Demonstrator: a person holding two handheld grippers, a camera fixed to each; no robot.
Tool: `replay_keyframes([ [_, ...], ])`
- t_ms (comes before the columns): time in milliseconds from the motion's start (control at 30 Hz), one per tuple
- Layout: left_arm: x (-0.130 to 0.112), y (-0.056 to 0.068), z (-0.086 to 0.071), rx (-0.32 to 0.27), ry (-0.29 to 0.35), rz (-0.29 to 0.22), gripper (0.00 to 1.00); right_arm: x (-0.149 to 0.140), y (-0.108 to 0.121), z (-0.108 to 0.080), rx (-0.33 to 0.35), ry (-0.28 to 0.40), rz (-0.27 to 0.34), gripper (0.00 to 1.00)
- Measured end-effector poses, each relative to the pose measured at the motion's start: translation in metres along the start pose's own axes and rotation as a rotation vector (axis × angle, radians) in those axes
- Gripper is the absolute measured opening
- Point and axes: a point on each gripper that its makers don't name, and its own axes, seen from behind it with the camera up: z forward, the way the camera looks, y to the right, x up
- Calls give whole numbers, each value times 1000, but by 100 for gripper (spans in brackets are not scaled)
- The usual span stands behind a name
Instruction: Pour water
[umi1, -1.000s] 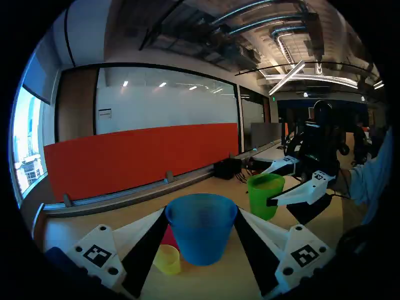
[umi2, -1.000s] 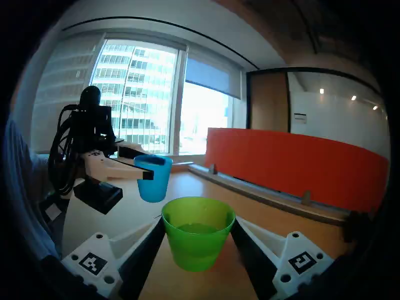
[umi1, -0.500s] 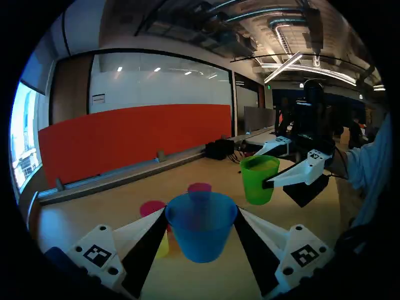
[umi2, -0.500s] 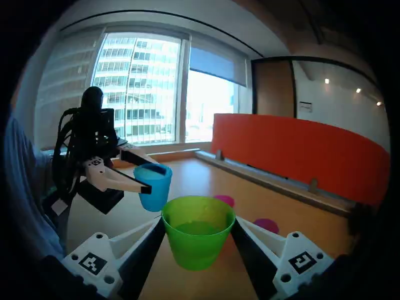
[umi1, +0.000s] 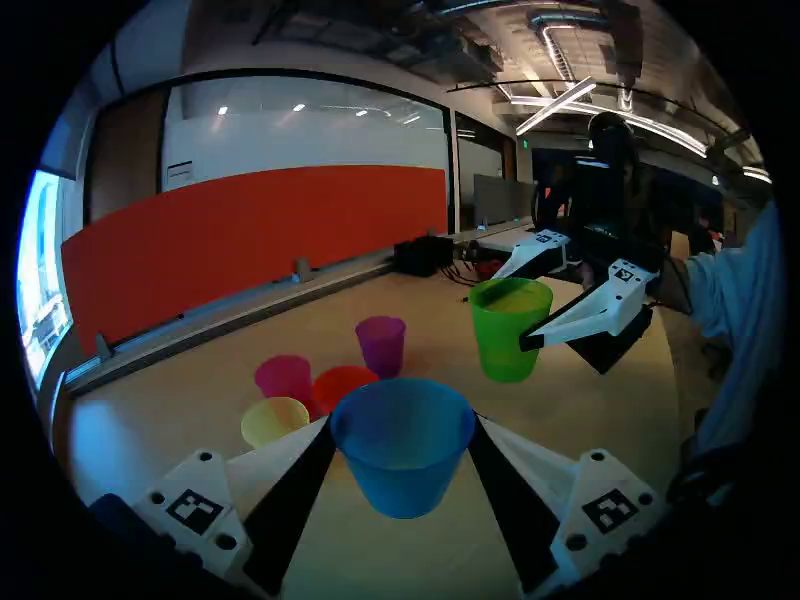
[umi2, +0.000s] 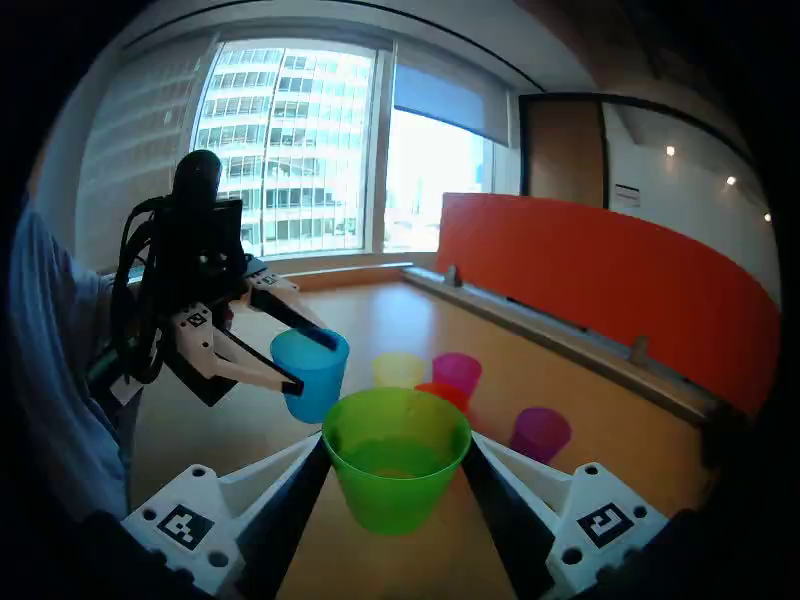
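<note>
My left gripper (umi1: 402, 470) is shut on a blue cup (umi1: 402, 445), held upright above the wooden table (umi1: 560, 400). In the right gripper view that blue cup (umi2: 312, 373) sits at mid-left in the left gripper (umi2: 300, 362). My right gripper (umi2: 395, 480) is shut on a green cup (umi2: 395, 470) with water in the bottom. The left gripper view shows the green cup (umi1: 508, 325) upright at the right, held by the right gripper (umi1: 520, 320). The two cups are apart.
Several small cups stand on the table: purple (umi1: 381, 345), pink (umi1: 284, 378), orange (umi1: 340, 386) and yellow (umi1: 273, 421). In the right gripper view they are yellow (umi2: 398, 370), pink (umi2: 457, 371), orange (umi2: 436, 391), purple (umi2: 540, 433). An orange partition (umi1: 250, 235) bounds the far edge.
Both views have tipped downward, so the table and the small cups have come into sight. Both cups stay gripped and upright, and the green cup now sits higher beside the blue one.
</note>
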Motion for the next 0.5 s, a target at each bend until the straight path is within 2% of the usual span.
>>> replay_keyframes([
  [200,-16,7,6,-22,-47,21,90,-16,-1,3,22,-52,-14,91],
  [500,-39,14,14,-60,-107,20,90,-46,-6,11,63,-138,-22,91],
])
